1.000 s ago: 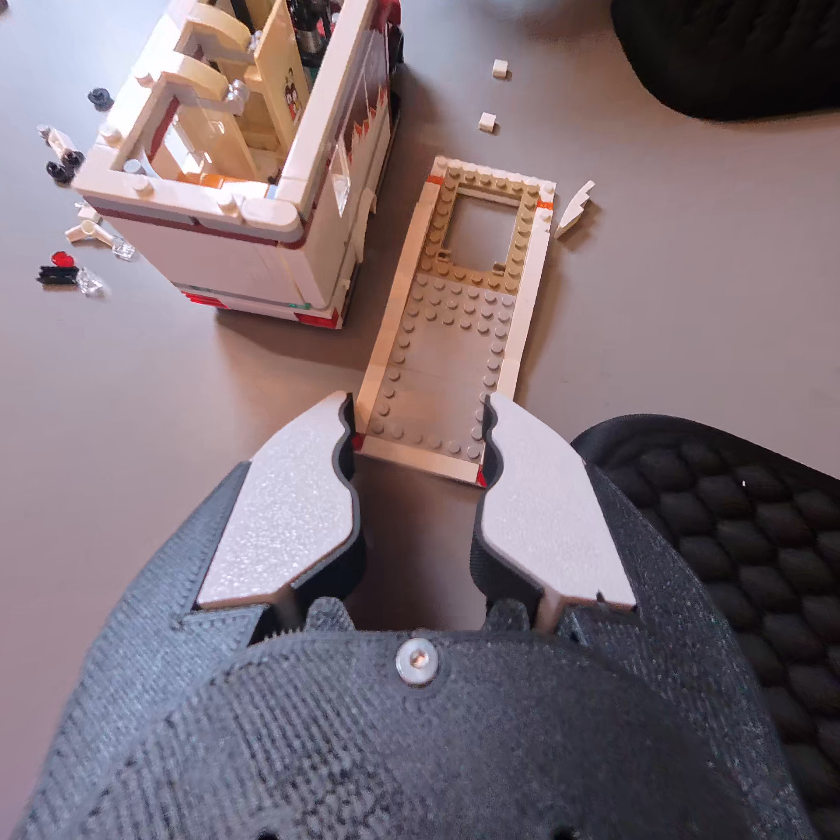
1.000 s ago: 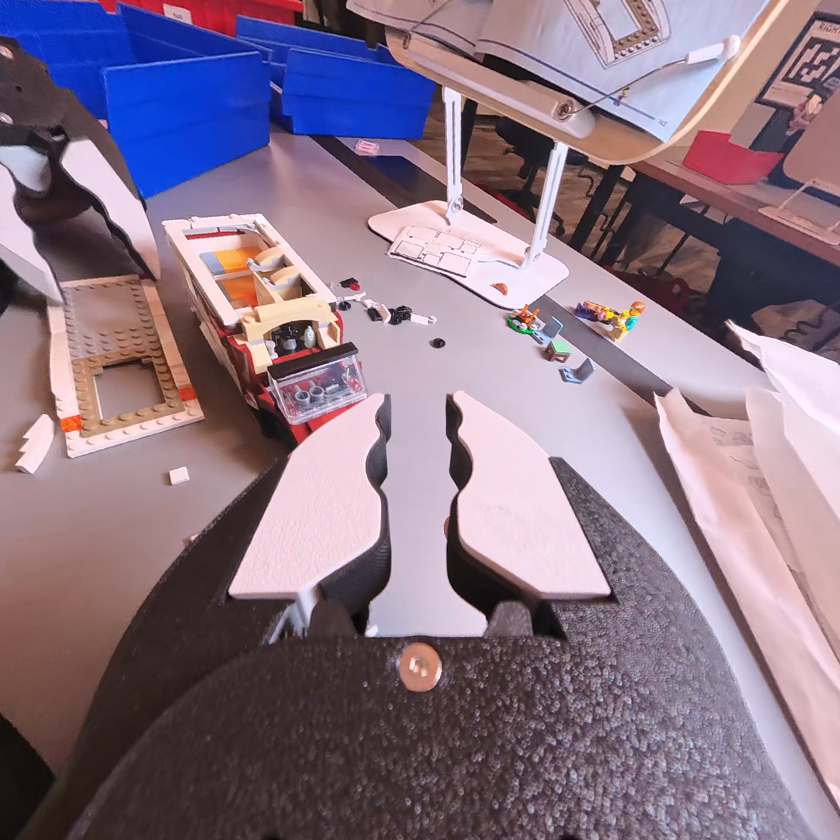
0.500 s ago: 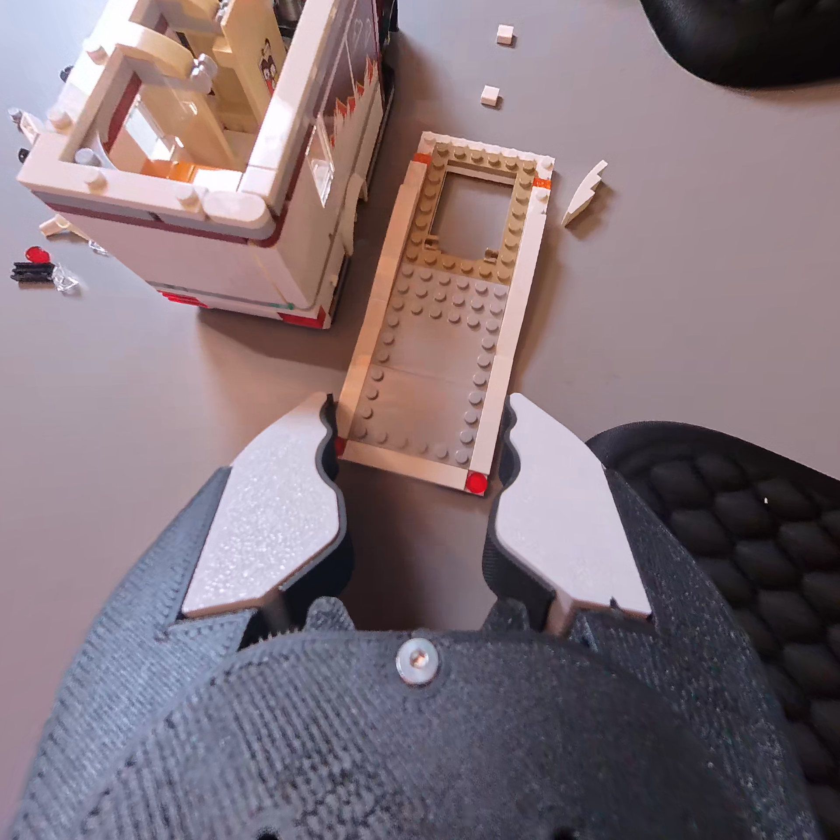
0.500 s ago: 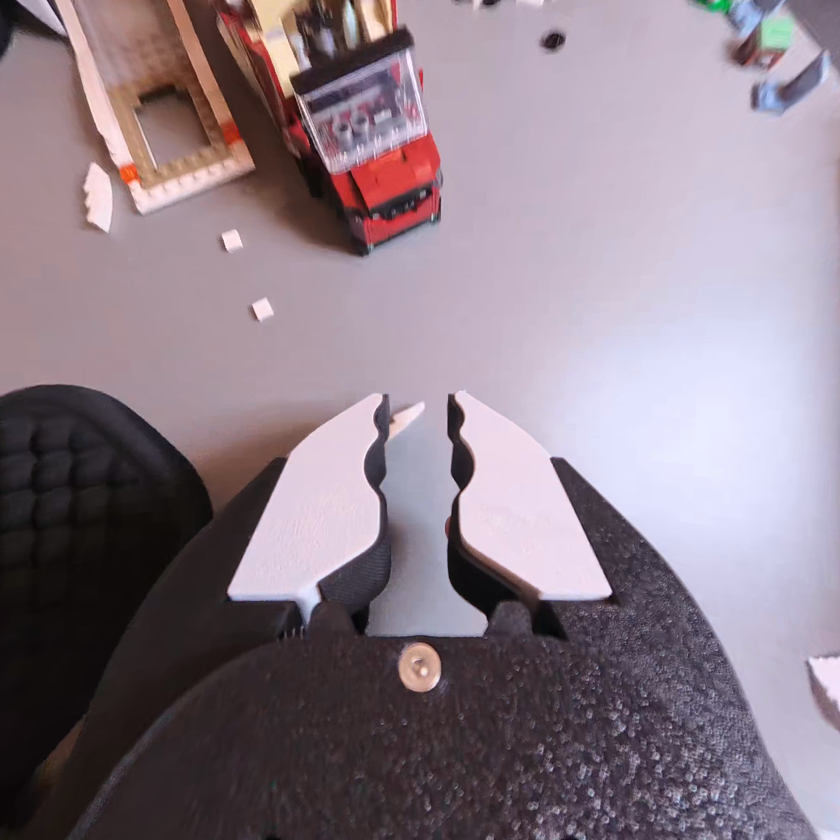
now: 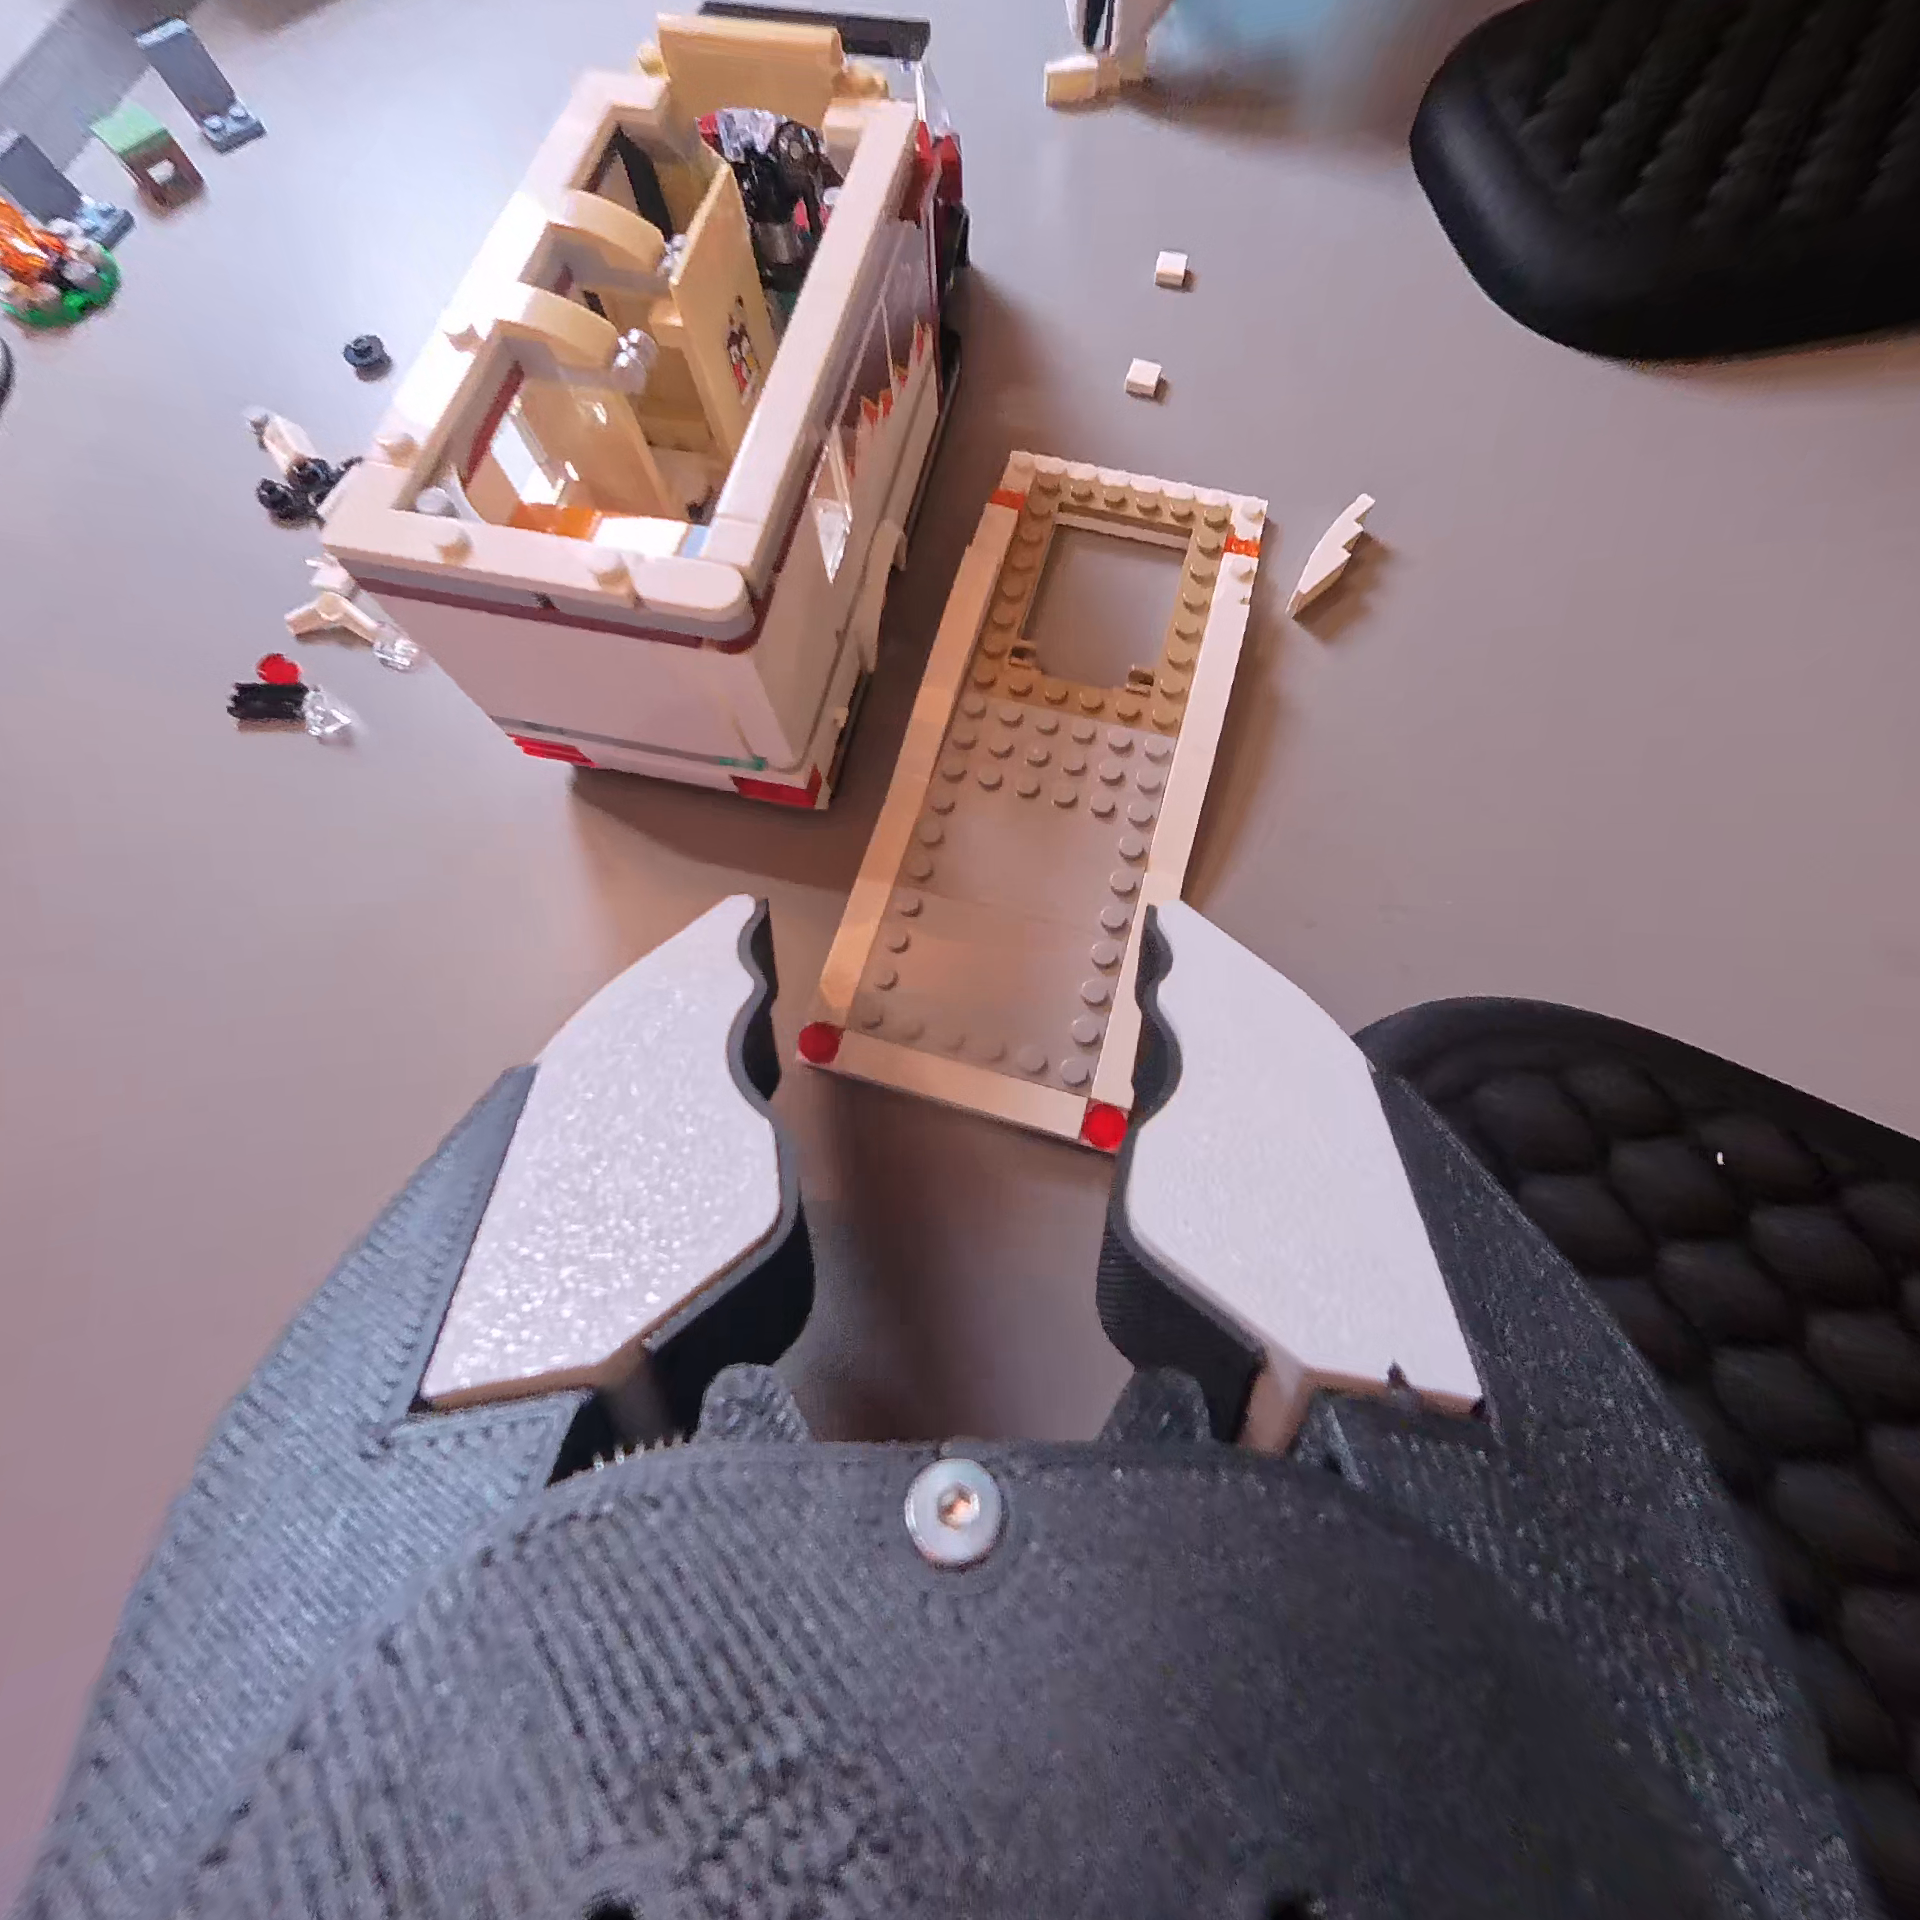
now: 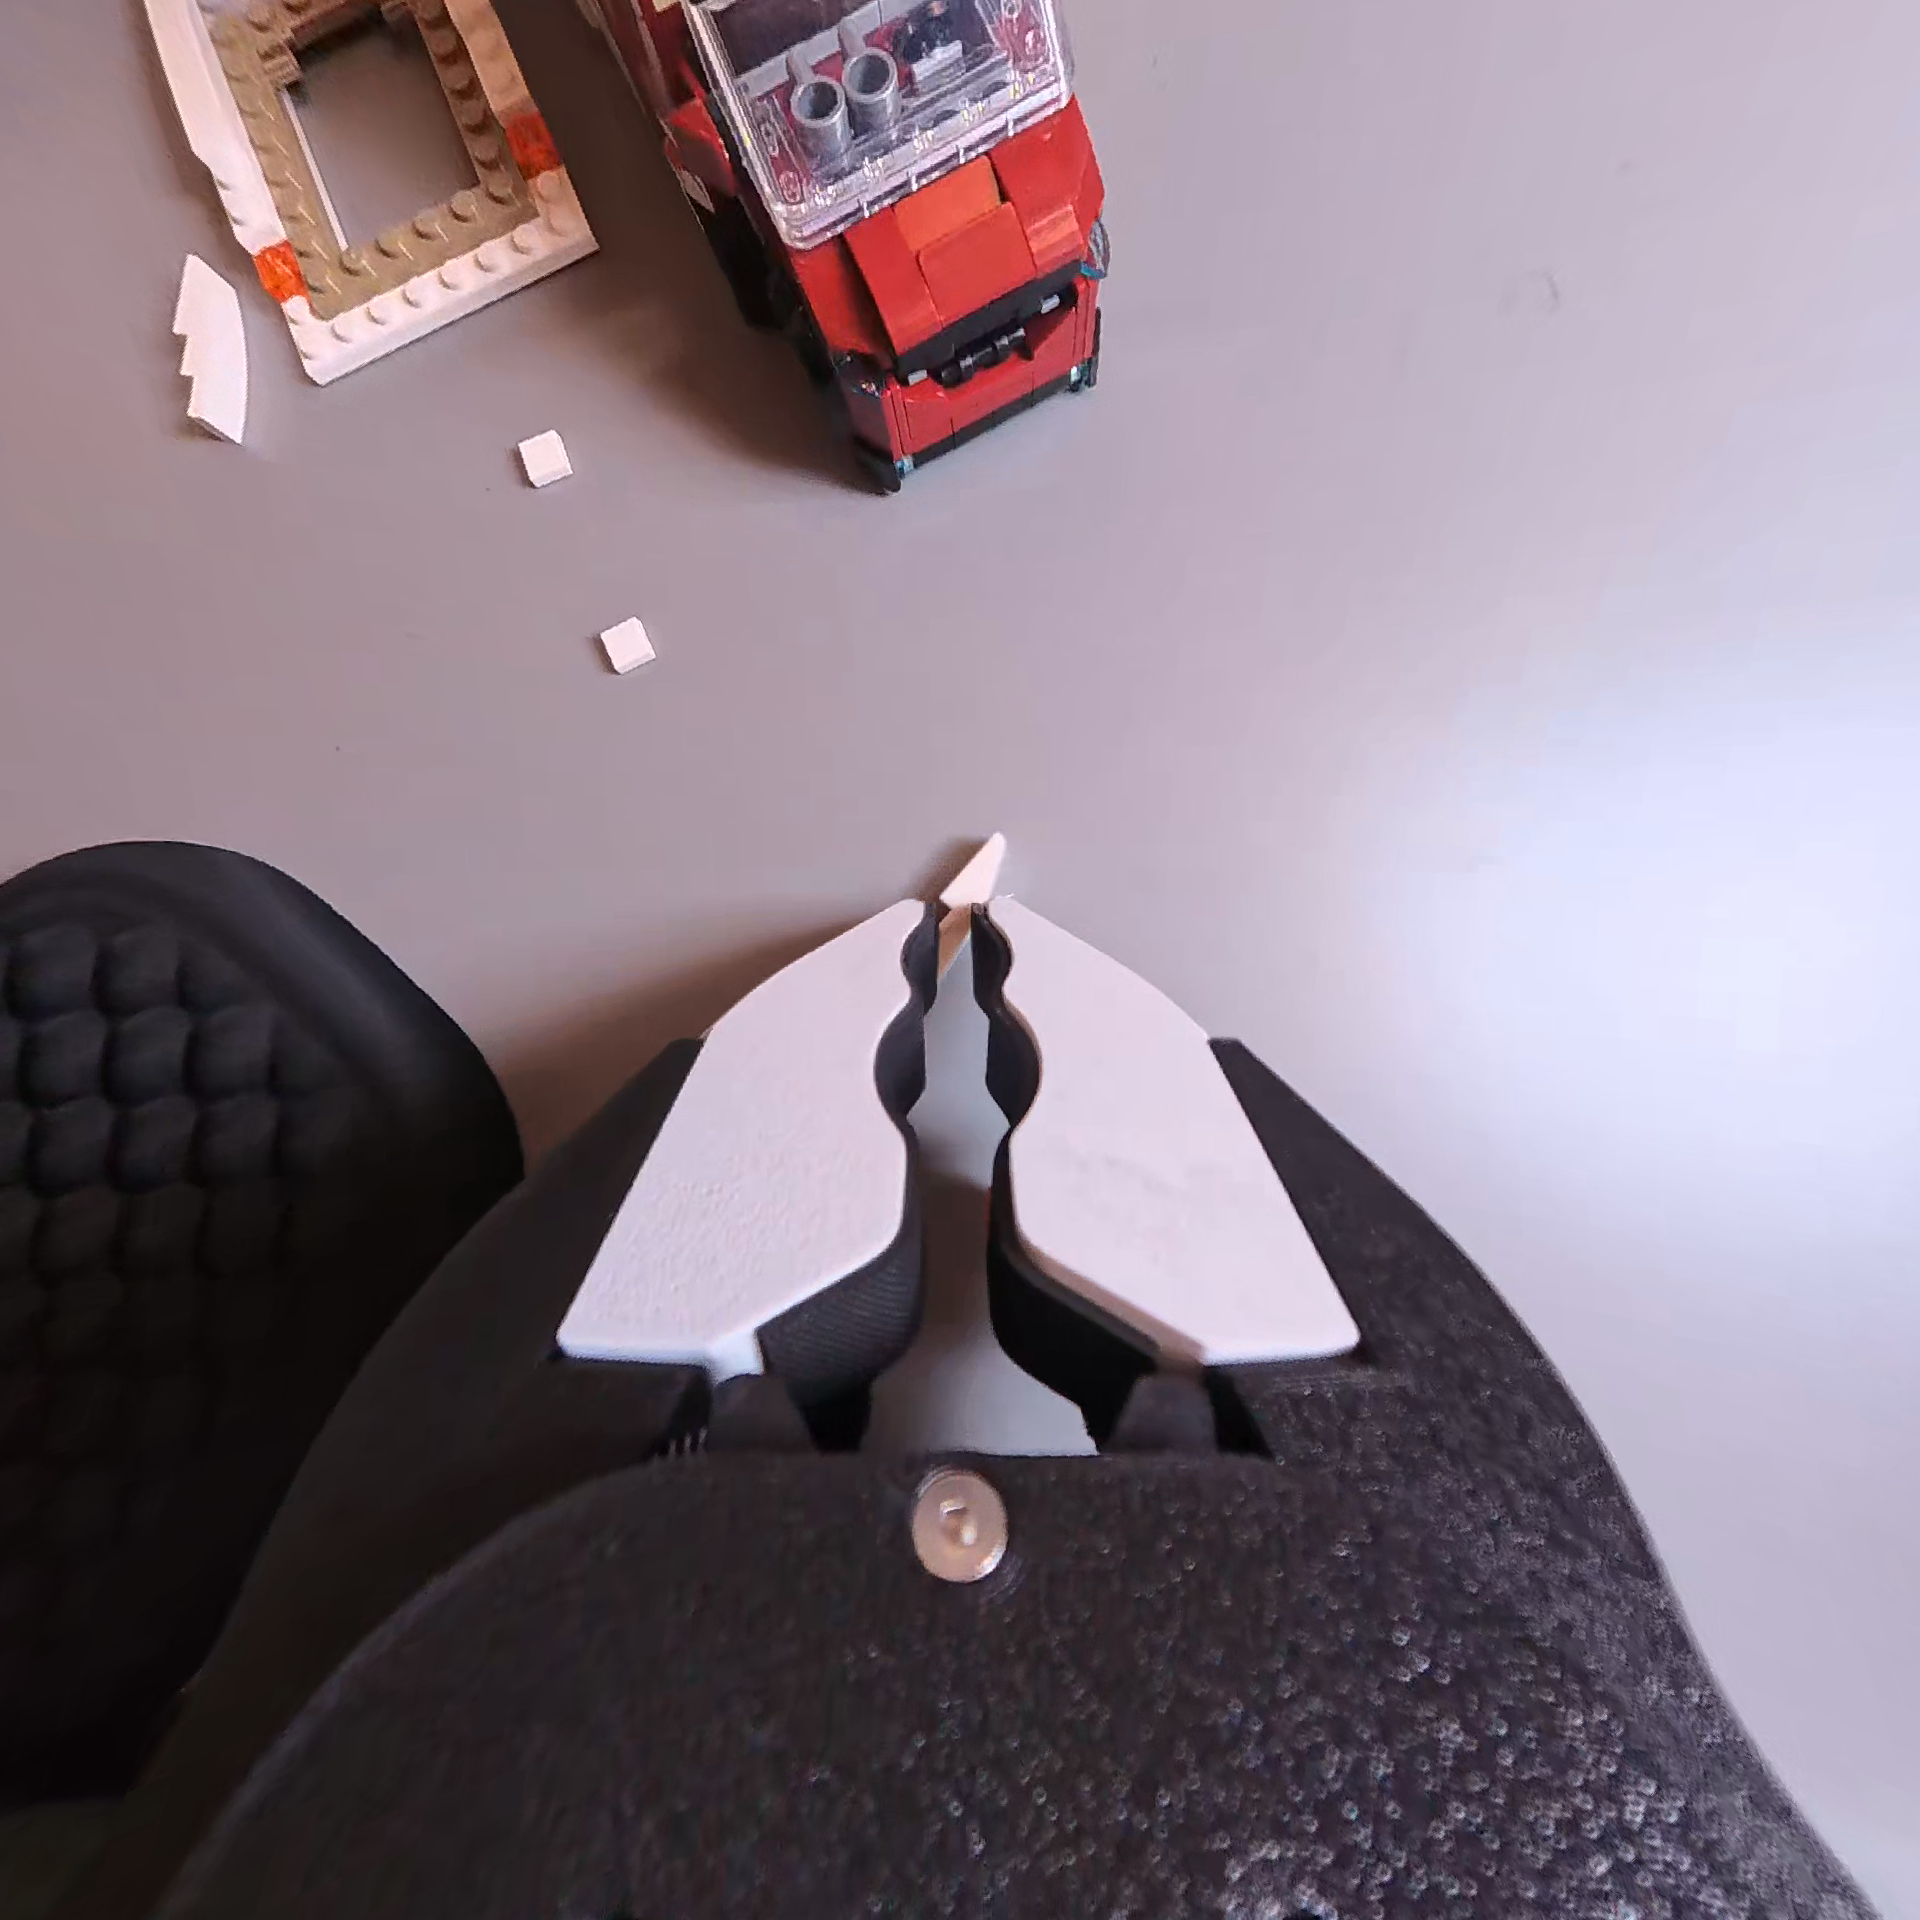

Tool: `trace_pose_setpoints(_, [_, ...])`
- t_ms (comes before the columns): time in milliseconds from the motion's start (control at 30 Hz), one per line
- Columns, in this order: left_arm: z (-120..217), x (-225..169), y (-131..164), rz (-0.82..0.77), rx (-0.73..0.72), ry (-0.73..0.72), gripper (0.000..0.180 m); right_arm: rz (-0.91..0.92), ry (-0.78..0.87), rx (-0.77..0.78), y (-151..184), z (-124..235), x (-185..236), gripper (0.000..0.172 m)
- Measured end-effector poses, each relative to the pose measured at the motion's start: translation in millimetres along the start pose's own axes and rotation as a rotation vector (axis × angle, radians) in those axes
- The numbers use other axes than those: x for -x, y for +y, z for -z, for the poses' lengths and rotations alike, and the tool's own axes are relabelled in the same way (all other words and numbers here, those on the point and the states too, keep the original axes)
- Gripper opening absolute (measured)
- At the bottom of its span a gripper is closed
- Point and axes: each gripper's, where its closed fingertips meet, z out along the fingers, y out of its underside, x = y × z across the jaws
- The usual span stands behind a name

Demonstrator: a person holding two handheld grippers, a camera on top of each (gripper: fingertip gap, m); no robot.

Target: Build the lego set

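My left tongs (image 5: 956,997) stand wide, straddling the near end of the flat studded roof plate (image 5: 1039,831) that lies on the grey bench (image 5: 416,987). The right finger (image 5: 1247,1143) sits right against the plate's white edge; the left finger (image 5: 644,1143) stands clear of it, so nothing is gripped. The plate has a rectangular opening at its far end, with bare bench showing through.

Just left of the plate is the open-topped brick-built van (image 5: 644,468). Its walled body holds tan seat-like parts, a tan partition and a cluster of dark pieces toward the front. In the right wrist view its clear windscreen box (image 6: 873,104) shows two grey cylinders inside.

My right tongs (image 6: 954,909) are nearly together, pinching a thin white pointed piece (image 6: 977,868) whose tip pokes out past the fingertips. Two small white tiles (image 6: 627,646) lie loose on the bench beyond.
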Motion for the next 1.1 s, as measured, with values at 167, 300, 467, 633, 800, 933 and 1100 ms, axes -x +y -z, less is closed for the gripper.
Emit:
trace_pose_setpoints(167, [0.5, -0.5, -6.2, -0.033, -0.031, -0.017, 0.060, 0.025, -0.039, -0.031, -9.3, -3.9, 10.0, 0.000])
trace_pose_setpoints(300, [-1.0, -1.9, -5.4, -0.032, -0.029, -0.008, 0.060, 0.042, -0.049, -0.044, -13.3, -6.9, 14.0, 0.005])
trace_pose_setpoints(467, [-1.3, -2.9, -5.4, -0.033, -0.029, -0.004, 0.062, 0.033, -0.014, -0.115, -21.4, 5.3, 7.1, 0.014])
trace_pose_setpoints(633, [-2.9, -1.9, -3.7, -0.030, -0.024, -0.006, 0.061, 0.003, 0.024, -0.065, -9.7, 10.5, -1.0, 0.017])
trace_pose_setpoints(800, [-4.1, -0.5, -2.5, -0.027, -0.024, -0.010, 0.059, 0.007, -0.048, -0.004, -0.5, 6.5, 13.4, 0.017])
trace_pose_setpoints(933, [-4.8, 0.3, -1.1, -0.019, -0.024, -0.007, 0.058, 0.016, -0.051, 0.018, -1.9, -1.9, 16.2, 0.025])
trace_pose_setpoints(1100, [-5.1, 1.6, -0.5, -0.013, -0.027, -0.008, 0.057, 0.005, -0.051, 0.014, -6.3, -7.1, 16.9, 0.034])
